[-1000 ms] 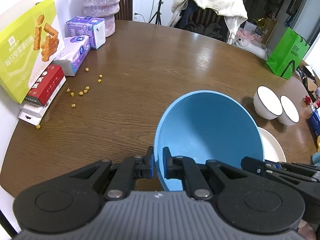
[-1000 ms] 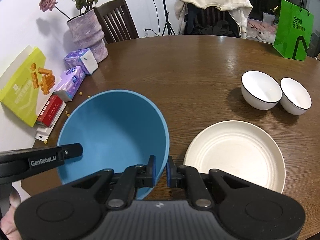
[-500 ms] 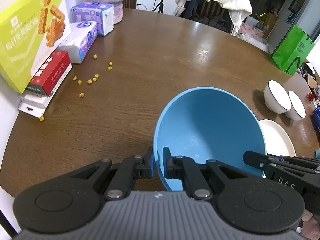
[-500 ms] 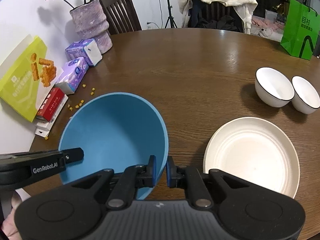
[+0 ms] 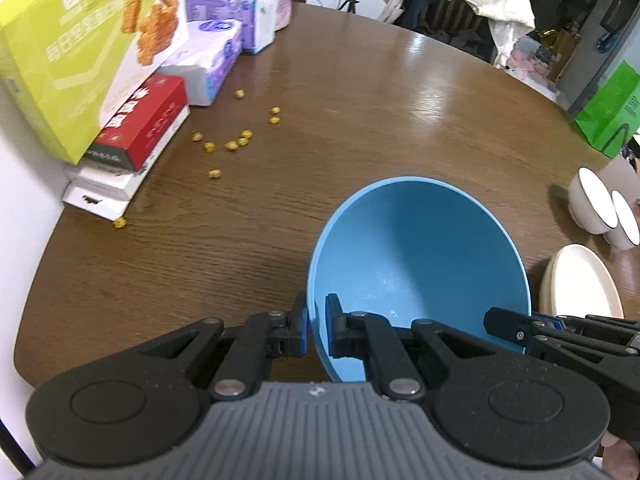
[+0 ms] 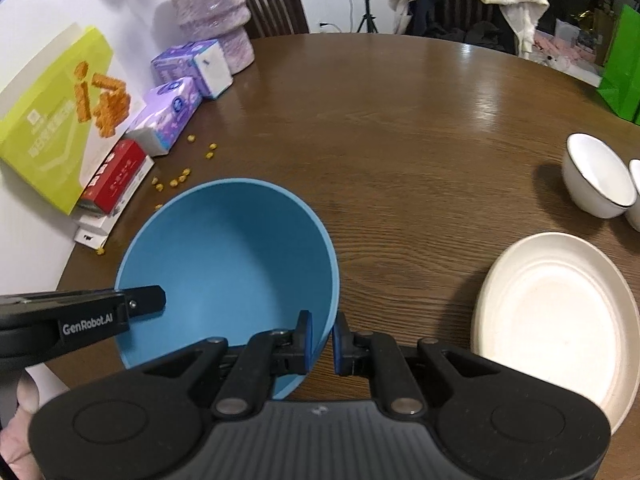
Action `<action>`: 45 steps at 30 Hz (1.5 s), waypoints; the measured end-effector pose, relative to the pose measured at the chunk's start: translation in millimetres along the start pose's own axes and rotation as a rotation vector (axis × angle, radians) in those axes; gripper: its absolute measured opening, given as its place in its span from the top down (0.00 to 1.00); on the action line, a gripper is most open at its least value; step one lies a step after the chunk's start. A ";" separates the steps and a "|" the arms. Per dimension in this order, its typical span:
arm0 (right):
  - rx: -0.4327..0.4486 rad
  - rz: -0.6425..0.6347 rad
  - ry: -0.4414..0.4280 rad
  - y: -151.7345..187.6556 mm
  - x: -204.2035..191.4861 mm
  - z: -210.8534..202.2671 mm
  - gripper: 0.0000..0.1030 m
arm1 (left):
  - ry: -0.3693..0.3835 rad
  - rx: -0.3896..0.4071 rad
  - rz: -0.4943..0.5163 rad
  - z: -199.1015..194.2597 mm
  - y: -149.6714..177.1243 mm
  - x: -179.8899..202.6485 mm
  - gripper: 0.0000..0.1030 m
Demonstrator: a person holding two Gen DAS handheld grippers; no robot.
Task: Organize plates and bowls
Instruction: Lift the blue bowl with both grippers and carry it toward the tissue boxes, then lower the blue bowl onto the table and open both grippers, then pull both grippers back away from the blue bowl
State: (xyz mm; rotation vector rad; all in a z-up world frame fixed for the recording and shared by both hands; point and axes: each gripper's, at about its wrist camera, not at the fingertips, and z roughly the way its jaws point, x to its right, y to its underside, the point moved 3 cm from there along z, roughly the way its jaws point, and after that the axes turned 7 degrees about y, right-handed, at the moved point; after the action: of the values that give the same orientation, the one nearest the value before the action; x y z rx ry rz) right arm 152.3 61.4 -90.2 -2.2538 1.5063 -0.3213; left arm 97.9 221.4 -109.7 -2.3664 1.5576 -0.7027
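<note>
A large blue bowl (image 5: 420,256) (image 6: 224,264) hangs over the round wooden table, held by both grippers. My left gripper (image 5: 317,328) is shut on its left rim. My right gripper (image 6: 321,340) is shut on its right rim. Each gripper shows in the other's view: the right gripper (image 5: 520,328) at the bowl's far rim, the left gripper (image 6: 136,308) likewise. A cream plate (image 6: 552,316) (image 5: 580,284) lies on the table to the right. Two white bowls (image 6: 596,180) (image 5: 592,204) with dark rims stand beyond it, side by side.
Along the left wall lean a yellow-green snack box (image 5: 76,48), a red box (image 5: 140,124) on white boxes, and purple tissue packs (image 5: 208,60). Yellow crumbs (image 5: 236,142) are scattered near them. A pink vase (image 6: 212,20), chairs and a green bag (image 5: 608,116) stand at the far side.
Both grippers have carried the blue bowl leftwards and lower over the table. The boxes on the left have come nearer, and the plate and white bowls have slid towards the right edge.
</note>
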 end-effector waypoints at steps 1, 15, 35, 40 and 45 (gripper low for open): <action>-0.004 -0.003 -0.005 -0.3 -4.4 2.6 0.90 | -0.005 -0.004 -0.004 0.8 -0.4 -4.5 0.91; -0.014 -0.071 0.002 -10.5 -53.7 37.2 0.90 | -0.031 -0.045 -0.031 24.2 -8.2 -48.4 0.91; 0.010 -0.009 -0.020 -22.3 -50.3 34.3 0.50 | -0.010 0.015 0.006 10.5 -25.4 -52.0 0.44; 0.040 0.008 -0.015 -23.4 -44.6 23.0 0.32 | 0.002 0.064 0.024 -6.0 -27.6 -49.9 0.25; 0.069 0.036 -0.018 -22.6 -36.7 11.5 0.17 | 0.022 0.110 0.046 -22.9 -27.4 -44.6 0.09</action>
State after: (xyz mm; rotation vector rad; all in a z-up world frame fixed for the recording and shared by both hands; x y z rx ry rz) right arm 161.4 105.1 -88.9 -2.1677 1.5021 -0.3365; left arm 93.9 274.9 -90.1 -2.2437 1.5354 -0.7859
